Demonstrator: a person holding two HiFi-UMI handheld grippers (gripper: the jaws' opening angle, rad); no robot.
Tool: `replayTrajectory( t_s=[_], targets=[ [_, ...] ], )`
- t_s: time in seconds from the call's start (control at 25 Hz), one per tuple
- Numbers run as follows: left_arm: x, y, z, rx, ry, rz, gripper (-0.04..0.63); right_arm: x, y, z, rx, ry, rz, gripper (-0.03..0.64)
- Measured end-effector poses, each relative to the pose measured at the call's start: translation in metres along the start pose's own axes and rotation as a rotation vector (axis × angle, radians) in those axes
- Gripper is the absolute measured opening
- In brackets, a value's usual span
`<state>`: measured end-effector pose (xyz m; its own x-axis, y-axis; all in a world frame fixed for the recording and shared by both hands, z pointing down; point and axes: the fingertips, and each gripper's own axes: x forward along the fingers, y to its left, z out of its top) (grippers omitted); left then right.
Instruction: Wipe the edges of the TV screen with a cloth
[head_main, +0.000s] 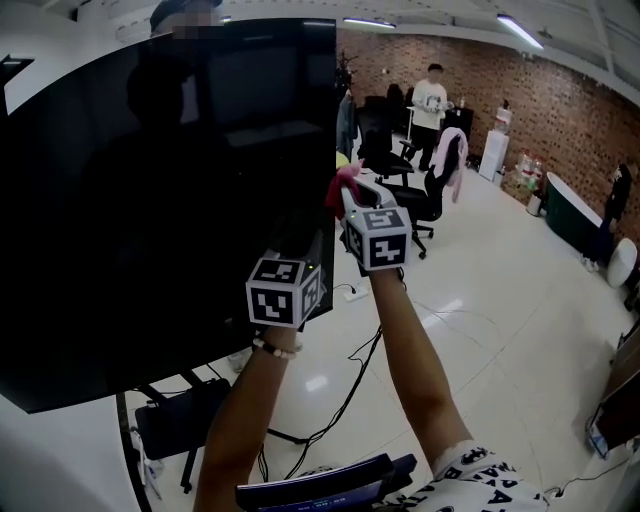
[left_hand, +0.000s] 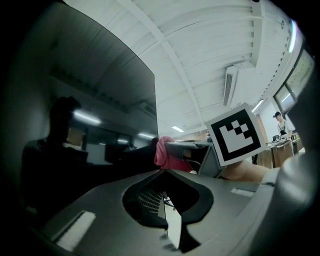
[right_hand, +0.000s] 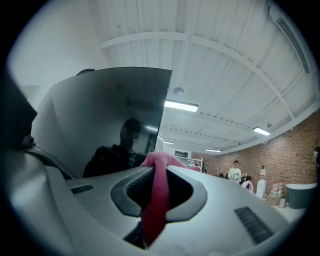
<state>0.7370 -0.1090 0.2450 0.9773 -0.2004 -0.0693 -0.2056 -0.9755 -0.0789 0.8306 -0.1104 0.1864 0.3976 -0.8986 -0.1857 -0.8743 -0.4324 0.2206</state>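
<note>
Right gripper view: right gripper (right_hand: 159, 167) fingers clamp the cloth (right_hand: 156, 200), TV (right_hand: 115, 115) edge just ahead of them, left gripper (left_hand: 162, 171) pinched closed below; looks mid-wipe, next slide along that edge.

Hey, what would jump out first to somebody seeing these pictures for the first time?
The large black flat TV screen fills the left half of the head view, dark and reflective. At its right edge the right gripper has its jaws shut on a pink cloth. Just below, the left gripper sits by the screen's lower right corner.
</note>
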Motion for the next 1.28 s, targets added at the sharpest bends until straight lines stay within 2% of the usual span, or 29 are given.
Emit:
replayTrajectory(
  t_s=[0.36,0.56,0.96,1.28],
  targets=[
    [0.011,0.014,0.058,0.065,-0.034,0.019,0.006,0.013,-0.021,0.08,-0.087,-0.074,-0.047,0.054],
    [0.012,0.016,0.096,0.107,-0.069,0.023,0.006,0.017,-0.02,0.138,-0.127,-0.157,-0.053,0.054],
    [-0.001,0.015,0.131,0.144,-0.119,0.011,0.006,0.02,-0.021,0.234,-0.218,-0.278,-0.081,0.054],
    [-0.018,0.017,0.162,0.16,-0.17,0.025,0.006,0.034,-0.047,0.281,-0.258,-0.275,-0.119,0.054]
  ],
)
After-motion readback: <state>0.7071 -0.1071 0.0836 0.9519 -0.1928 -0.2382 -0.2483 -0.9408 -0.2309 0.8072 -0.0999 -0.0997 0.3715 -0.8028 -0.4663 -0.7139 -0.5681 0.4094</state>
